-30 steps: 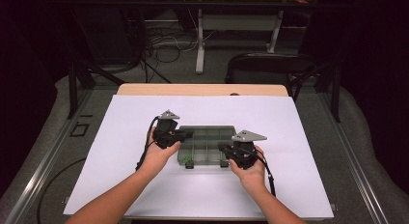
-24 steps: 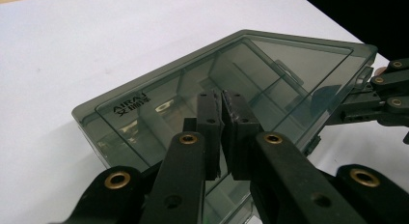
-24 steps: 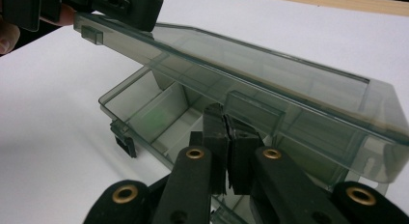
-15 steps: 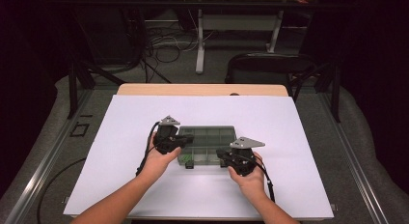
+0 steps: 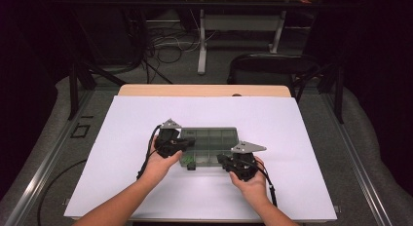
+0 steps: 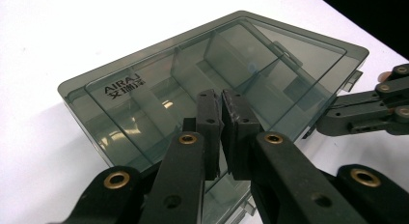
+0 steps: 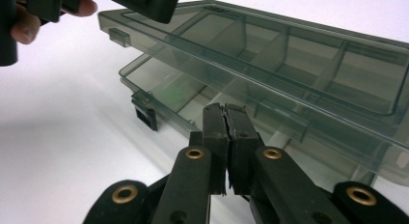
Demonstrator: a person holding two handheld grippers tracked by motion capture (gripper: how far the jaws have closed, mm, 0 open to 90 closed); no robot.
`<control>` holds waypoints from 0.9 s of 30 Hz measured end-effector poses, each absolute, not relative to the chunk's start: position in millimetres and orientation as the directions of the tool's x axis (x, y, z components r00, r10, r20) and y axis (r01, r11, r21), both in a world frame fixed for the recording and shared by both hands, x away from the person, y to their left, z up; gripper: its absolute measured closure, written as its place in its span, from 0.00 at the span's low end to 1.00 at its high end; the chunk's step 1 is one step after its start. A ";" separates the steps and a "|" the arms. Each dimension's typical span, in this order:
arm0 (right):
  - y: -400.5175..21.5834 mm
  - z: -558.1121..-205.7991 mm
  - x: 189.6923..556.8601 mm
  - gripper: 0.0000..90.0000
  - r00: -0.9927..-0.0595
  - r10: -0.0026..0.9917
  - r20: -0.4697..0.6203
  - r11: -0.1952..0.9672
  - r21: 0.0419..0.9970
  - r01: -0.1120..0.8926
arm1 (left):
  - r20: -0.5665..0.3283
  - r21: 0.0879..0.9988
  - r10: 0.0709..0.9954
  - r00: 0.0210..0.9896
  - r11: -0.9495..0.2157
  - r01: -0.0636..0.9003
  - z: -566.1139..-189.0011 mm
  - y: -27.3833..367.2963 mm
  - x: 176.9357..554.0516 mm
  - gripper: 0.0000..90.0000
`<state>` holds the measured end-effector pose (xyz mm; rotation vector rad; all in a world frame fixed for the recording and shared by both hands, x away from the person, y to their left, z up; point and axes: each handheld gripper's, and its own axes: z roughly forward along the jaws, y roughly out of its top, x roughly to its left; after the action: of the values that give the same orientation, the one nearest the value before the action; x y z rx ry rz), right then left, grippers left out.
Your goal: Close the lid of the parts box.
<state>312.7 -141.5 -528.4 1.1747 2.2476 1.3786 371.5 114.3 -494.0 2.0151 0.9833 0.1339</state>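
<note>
The smoky plastic organizer box (image 5: pixel 209 145) lies on the white counter (image 5: pixel 302 153) with its lid (image 7: pixel 270 45) partly raised, seemingly because the closed left hand-held gripper (image 5: pixel 187 143) lifts it while the closed right hand-held gripper (image 5: pixel 221 161) steadies the base.

organizer box (image 5: pixel 209 144): 1 | grippers: 2, left gripper (image 5: pixel 191 142), right gripper (image 5: pixel 220 160) | hands: 2
</note>
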 end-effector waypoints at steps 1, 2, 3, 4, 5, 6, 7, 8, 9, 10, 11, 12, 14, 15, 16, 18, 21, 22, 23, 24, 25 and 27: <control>-141.5 -527.8 311.7 0.98 -0.646 0.740 0.185 0.228 0.836 0.500 | -0.260 0.741 0.687 0.678 -0.308 0.596 -494.7 113.8 371.1 0.96; -141.5 -527.8 311.0 0.98 -0.647 0.740 0.184 0.228 0.836 0.499 | -0.255 0.740 0.686 0.682 -0.316 0.594 -495.3 114.3 371.1 0.95; -141.1 -527.2 309.5 0.98 -0.647 0.739 0.187 0.228 0.835 0.501 | -0.253 0.741 0.686 0.682 -0.316 0.593 -496.3 114.3 371.1 0.95; -140.8 -526.8 308.6 0.98 -0.651 0.737 0.183 0.230 0.837 0.496 | -0.257 0.737 0.687 0.680 -0.316 0.598 -496.8 114.4 370.6 0.95; -140.3 -526.2 307.7 0.98 -0.654 0.735 0.180 0.232 0.839 0.492 | -0.257 0.738 0.687 0.680 -0.315 0.597 -498.0 114.3 370.6 0.95; -140.1 -525.5 307.2 0.98 -0.658 0.733 0.175 0.238 0.840 0.488 | -0.251 0.737 0.686 0.683 -0.323 0.594 -498.5 115.0 370.6 0.95; -139.3 -525.2 306.8 0.98 -0.659 0.732 0.176 0.231 0.845 0.483 | -0.260 0.734 0.688 0.677 -0.315 0.602 -499.6 114.5 369.6 0.95; -139.2 -524.7 306.6 0.98 -0.659 0.731 0.177 0.230 0.846 0.482 | -0.254 0.736 0.688 0.679 -0.318 0.598 -500.8 114.6 369.4 0.95; -139.0 -524.4 306.8 0.98 -0.659 0.730 0.180 0.225 0.848 0.481 | -0.258 0.732 0.688 0.679 -0.319 0.602 -501.7 114.7 368.8 0.95; -138.8 -523.9 306.8 0.98 -0.658 0.730 0.185 0.219 0.848 0.482 | -0.257 0.733 0.688 0.679 -0.320 0.601 -502.9 114.8 368.5 0.95; -138.9 -523.3 307.1 0.98 -0.660 0.729 0.182 0.219 0.851 0.477 | -0.250 0.734 0.686 0.683 -0.326 0.596 -503.8 115.5 368.5 0.95; -138.8 -522.8 307.5 0.98 -0.661 0.729 0.178 0.219 0.854 0.471 | -0.261 0.730 0.687 0.678 -0.319 0.605 -504.9 115.1 367.7 0.95; -139.1 -521.7 308.3 0.98 -0.658 0.732 0.177 0.219 0.853 0.473 | -0.262 0.728 0.689 0.676 -0.318 0.607 -506.6 115.2 366.8 0.95; -139.3 -521.5 309.0 0.98 -0.655 0.735 0.176 0.219 0.853 0.474 | -0.260 0.729 0.690 0.676 -0.319 0.606 -507.4 115.3 366.5 0.95; -139.9 -521.6 309.8 0.98 -0.652 0.738 0.174 0.221 0.851 0.477 | -0.261 0.729 0.688 0.677 -0.319 0.605 -508.4 115.3 366.1 0.95; -141.4 -522.8 312.2 0.98 -0.646 0.744 0.172 0.222 0.848 0.481 | -0.265 0.727 0.688 0.676 -0.318 0.609 -510.1 115.1 365.2 0.95; -142.7 -523.2 313.5 0.98 -0.641 0.747 0.176 0.219 0.845 0.487 | -0.260 0.721 0.690 0.675 -0.327 0.611 -513.4 115.1 364.4 0.95; -143.1 -523.2 313.8 0.98 -0.639 0.749 0.174 0.219 0.846 0.486 | -0.255 0.719 0.689 0.679 -0.335 0.609 -514.2 115.9 364.9 0.95; -143.6 -523.2 314.1 0.98 -0.637 0.752 0.171 0.217 0.848 0.484 | -0.261 0.716 0.692 0.673 -0.329 0.616 -515.3 115.6 364.7 0.95; -143.9 -522.9 314.2 0.98 -0.634 0.754 0.173 0.216 0.846 0.487 | -0.260 0.713 0.693 0.672 -0.331 0.617 -516.0 116.1 364.8 0.95; -144.3 -523.1 314.8 0.98 -0.631 0.757 0.169 0.218 0.845 0.488 | -0.262 0.713 0.692 0.672 -0.332 0.618 -516.4 116.3 364.8 0.95; -145.0 -523.8 315.8 0.98 -0.630 0.759 0.165 0.223 0.842 0.490 | -0.253 0.715 0.693 0.675 -0.336 0.613 -517.2 116.7 364.8 0.95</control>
<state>315.8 -145.0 -523.8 1.1721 2.2192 1.3639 364.8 116.7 -517.2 2.0504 1.0057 0.1211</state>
